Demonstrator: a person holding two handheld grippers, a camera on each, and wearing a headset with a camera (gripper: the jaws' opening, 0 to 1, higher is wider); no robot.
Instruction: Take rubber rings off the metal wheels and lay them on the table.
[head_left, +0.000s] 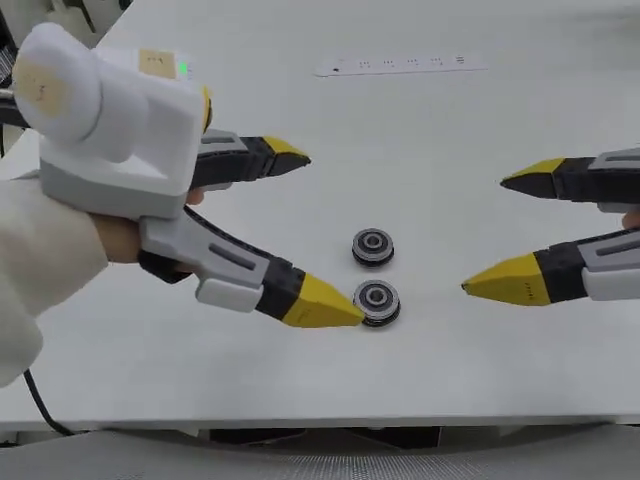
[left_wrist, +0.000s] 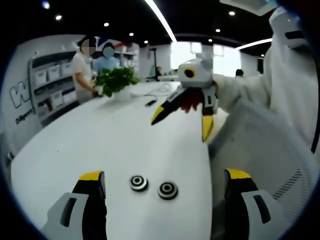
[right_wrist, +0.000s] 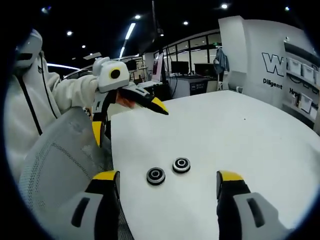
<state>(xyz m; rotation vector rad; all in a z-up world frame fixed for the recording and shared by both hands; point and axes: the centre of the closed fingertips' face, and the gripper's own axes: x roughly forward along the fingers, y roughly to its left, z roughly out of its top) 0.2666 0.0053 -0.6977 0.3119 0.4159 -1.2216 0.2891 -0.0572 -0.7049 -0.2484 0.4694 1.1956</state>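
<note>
The left gripper (head_left: 328, 235), jaws apart, has its lower tip just beside the nearer wheel (head_left: 377, 302); the second wheel (head_left: 373, 247) lies just beyond. Farther off, the right gripper (head_left: 486, 234) is spread too. Best that one pins the wheel while the other peels its rubber ring (head_left: 394, 308).

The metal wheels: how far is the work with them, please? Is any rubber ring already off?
Nothing looks done: the nearer wheel and the farther wheel both carry their dark outer rings on the table. Nothing is in hand: the left gripper and right gripper are open, flanking the wheels. Both rings remain to be removed.
</note>
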